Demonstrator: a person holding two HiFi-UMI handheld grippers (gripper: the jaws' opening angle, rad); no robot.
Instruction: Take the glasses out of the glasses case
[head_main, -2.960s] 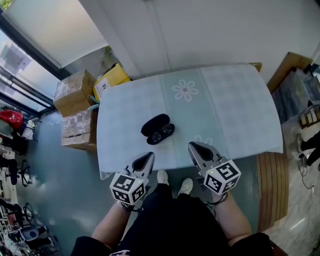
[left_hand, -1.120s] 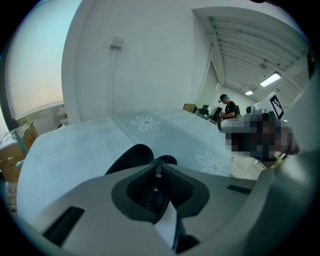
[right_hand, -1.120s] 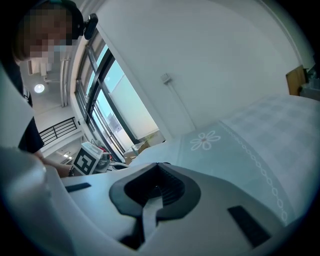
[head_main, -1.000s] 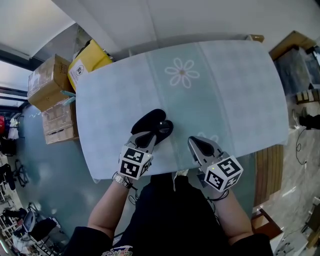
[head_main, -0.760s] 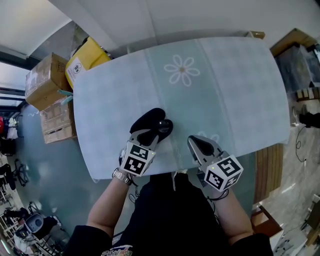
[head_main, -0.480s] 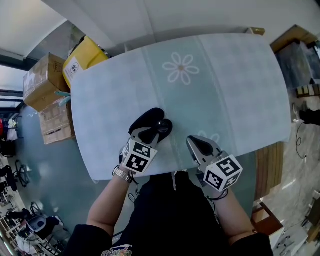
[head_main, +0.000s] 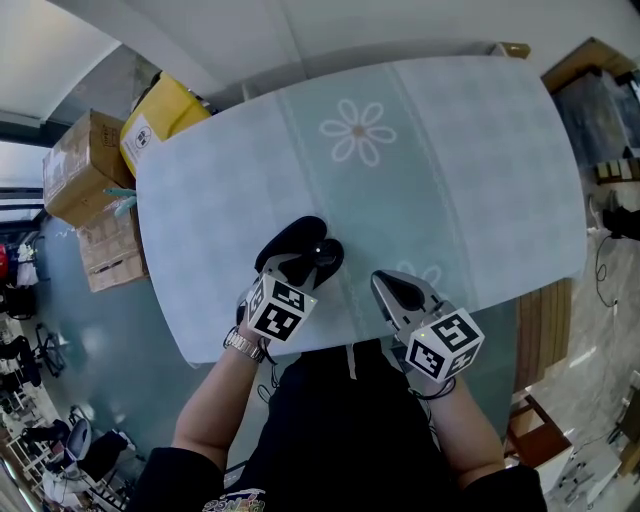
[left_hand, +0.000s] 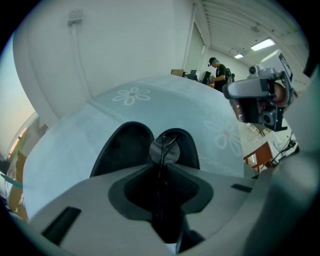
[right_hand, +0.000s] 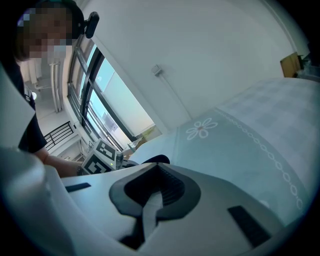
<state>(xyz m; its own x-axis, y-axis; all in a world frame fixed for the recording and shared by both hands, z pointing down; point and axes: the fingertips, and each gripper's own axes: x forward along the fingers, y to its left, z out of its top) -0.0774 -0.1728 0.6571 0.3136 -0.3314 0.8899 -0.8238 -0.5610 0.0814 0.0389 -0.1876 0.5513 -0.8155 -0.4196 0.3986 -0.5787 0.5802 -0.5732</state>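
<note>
A black glasses case (head_main: 297, 239) lies open on the pale green tablecloth (head_main: 450, 170), near the table's front edge. In the left gripper view its lid (left_hand: 122, 149) lies left and its tray (left_hand: 187, 150) right. My left gripper (head_main: 299, 264) reaches over the tray, shut on the glasses (left_hand: 163, 149); one round lens stands just past the jaw tips (left_hand: 162, 162). My right gripper (head_main: 388, 287) hovers shut with nothing in it at the front edge, right of the case. In the right gripper view, the case (right_hand: 153, 159) shows just above the jaws of the right gripper (right_hand: 158, 167).
Cardboard boxes (head_main: 75, 165) and a yellow box (head_main: 165, 115) stand on the floor past the table's left side. A wooden platform (head_main: 545, 320) lies at the right. The right gripper (left_hand: 260, 97) shows in the left gripper view. People stand in the far background (left_hand: 217, 75).
Since three seconds ago my left gripper has moved forward from the table's edge onto the open case and closed on the glasses. Over the last second it barely shifts. The right gripper stays put.
</note>
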